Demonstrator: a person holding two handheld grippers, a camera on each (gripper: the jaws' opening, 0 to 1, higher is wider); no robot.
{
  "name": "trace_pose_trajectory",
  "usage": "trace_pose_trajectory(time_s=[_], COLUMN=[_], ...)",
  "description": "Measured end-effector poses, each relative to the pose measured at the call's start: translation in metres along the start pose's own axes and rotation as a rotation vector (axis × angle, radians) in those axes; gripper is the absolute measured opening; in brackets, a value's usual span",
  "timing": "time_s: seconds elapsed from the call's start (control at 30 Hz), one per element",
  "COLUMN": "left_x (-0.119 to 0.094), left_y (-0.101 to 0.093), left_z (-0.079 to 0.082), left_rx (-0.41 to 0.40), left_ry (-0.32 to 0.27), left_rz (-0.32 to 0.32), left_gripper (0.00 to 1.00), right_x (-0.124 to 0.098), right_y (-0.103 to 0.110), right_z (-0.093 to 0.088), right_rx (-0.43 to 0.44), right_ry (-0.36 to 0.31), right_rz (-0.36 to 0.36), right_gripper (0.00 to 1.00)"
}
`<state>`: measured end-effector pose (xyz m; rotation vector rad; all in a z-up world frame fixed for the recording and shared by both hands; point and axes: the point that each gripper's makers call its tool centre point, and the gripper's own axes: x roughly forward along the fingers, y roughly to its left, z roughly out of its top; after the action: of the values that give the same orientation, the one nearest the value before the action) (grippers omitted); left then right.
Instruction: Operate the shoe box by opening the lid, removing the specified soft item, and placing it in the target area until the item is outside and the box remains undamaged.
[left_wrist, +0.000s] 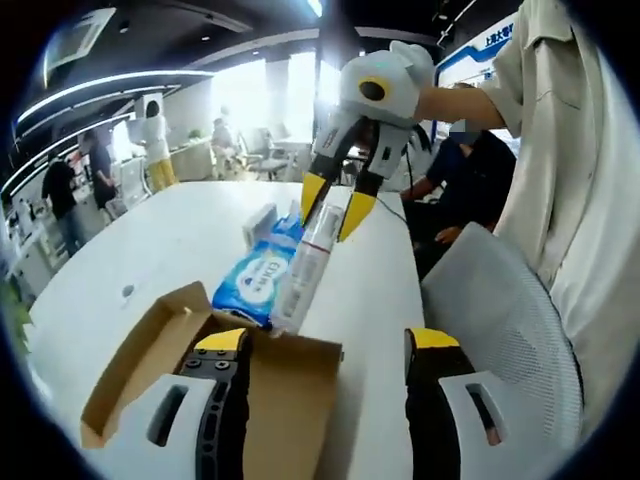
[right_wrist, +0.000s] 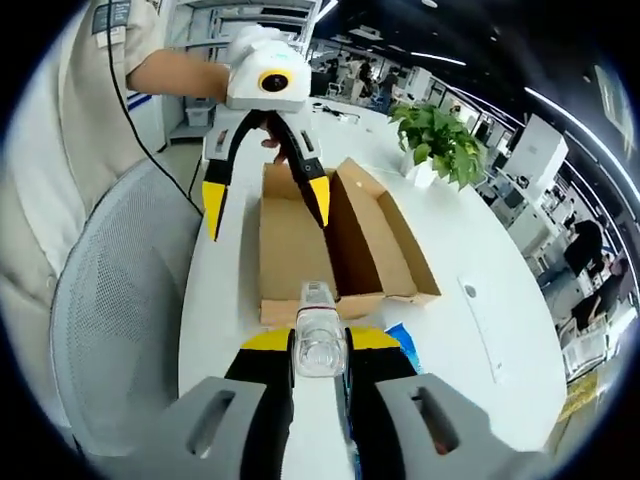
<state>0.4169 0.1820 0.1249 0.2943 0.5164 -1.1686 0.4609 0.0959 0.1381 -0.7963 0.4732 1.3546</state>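
Above the white bench (left_wrist: 150, 250), the right tool (left_wrist: 328, 212) is clamped on a clear, soft plastic-wrapped packet (left_wrist: 300, 275), which is carried clear of the open brown cardboard shoe box (right_wrist: 330, 240) so it can be set down outside, probably near the blue-and-white wipes pack (left_wrist: 255, 280) lying just beyond the box. Nearer the person, the left tool (right_wrist: 265, 205) hangs with its yellow-tipped jaws spread wide and empty over the box's near end and folded-back lid, seemingly ready to steady the cardboard so it does not get crushed.
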Motion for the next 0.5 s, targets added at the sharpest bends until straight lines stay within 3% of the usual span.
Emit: trace_pose_trajectory(time_s=[0.5], left_x=[-0.024], left_y=[0.007], left_z=[-0.016], left_rx=[-0.096], left_ry=[-0.038], left_rz=[0.114], left_gripper=[0.87], right_x=[-0.001], right_y=[-0.057], right_z=[-0.030], right_rx=[-0.018], right_ry=[0.142], right_rz=[0.016], right_gripper=[0.16])
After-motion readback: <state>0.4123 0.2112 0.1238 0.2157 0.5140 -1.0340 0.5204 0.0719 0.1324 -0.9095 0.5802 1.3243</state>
